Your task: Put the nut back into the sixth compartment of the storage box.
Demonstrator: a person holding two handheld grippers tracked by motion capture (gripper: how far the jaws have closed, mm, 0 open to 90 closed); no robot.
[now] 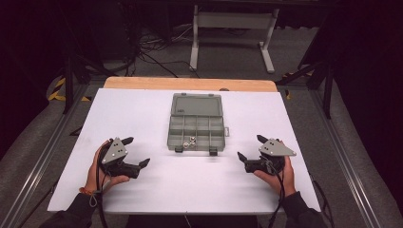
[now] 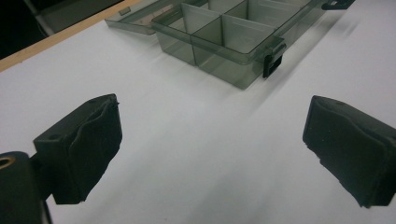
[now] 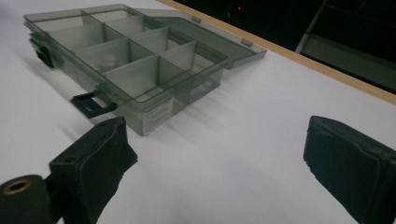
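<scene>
The compartment box [image 1: 196, 129] lies open in the middle of the white worktop [image 1: 142, 190], its lid folded flat behind it and a few small metal parts [image 1: 190, 140] in one front compartment. My left gripper [image 1: 138, 151] sits to its left and nearer me, jaws spread wide with nothing between them. My right gripper [image 1: 249, 147] sits to its right, jaws likewise apart and empty. The box lies ahead of both, touching neither.
</scene>
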